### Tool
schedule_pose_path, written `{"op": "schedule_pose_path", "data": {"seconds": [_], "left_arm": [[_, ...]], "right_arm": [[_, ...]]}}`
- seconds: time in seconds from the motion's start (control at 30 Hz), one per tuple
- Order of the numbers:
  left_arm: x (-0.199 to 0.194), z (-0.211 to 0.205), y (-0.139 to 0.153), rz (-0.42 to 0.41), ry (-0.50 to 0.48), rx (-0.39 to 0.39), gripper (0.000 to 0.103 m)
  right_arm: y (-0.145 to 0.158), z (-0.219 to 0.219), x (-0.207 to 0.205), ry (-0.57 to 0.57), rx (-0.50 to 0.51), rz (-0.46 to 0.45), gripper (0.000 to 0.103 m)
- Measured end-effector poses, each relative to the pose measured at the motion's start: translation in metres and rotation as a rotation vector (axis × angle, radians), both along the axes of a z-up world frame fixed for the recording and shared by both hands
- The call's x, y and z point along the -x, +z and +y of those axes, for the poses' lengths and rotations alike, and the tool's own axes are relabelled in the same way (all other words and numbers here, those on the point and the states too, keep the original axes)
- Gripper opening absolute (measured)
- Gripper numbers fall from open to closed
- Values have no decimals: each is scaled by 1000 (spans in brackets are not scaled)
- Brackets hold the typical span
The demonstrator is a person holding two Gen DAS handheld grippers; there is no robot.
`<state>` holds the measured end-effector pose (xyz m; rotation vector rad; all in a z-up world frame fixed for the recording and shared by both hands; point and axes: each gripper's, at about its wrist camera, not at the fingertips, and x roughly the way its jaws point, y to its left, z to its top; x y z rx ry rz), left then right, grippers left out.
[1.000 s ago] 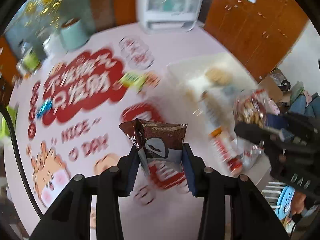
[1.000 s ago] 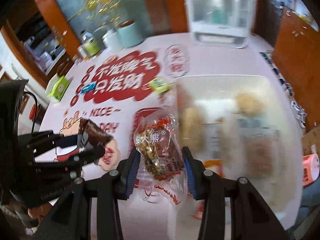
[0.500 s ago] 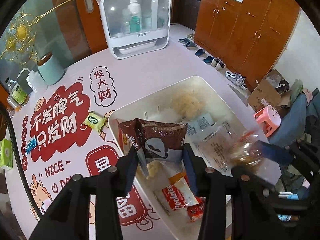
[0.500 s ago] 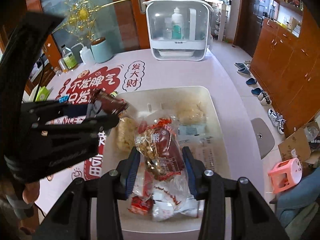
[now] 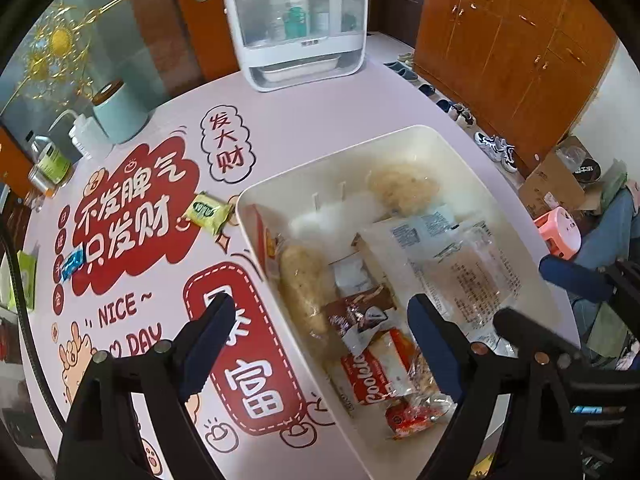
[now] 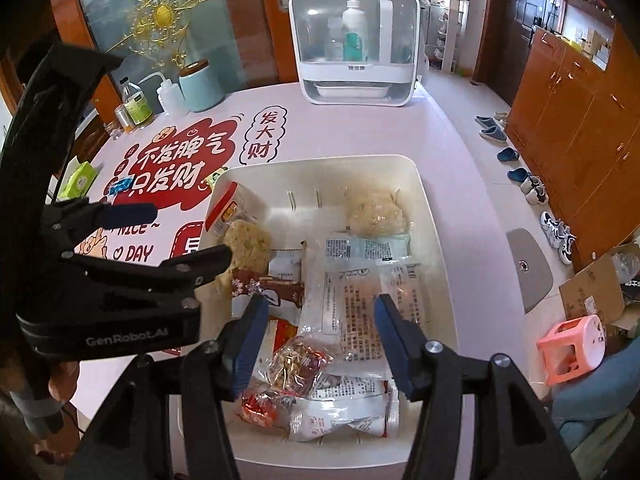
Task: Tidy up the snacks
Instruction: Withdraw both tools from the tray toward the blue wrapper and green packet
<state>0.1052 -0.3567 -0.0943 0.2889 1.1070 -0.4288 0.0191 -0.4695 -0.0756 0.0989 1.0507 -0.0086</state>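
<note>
Left wrist view: my left gripper opening over the white bin, brown snack packet lying loose below | my right gripper opening, nut packet apparently released among the bin's snacks.

Both wrist views steep-down, near, sharing bin.
</note>
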Motion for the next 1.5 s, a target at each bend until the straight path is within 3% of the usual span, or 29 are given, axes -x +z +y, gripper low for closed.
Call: {"op": "schedule_pose_path", "data": {"seconds": [0.67, 1.07, 1.3, 1.5], "left_arm": [[38, 56, -3, 9, 31, -10, 87], [48, 166, 5, -26, 146, -37, 87], [24, 249, 26, -79, 233, -77, 87], [-22, 314, 54, -182, 251, -141, 87]], "right_arm": [[-1, 26, 13, -32, -44, 30, 56], [20, 76, 1, -29, -50, 2, 56], [46, 112, -34, 6, -25, -35, 56], [77, 145, -86, 50, 58, -92, 56]]}}
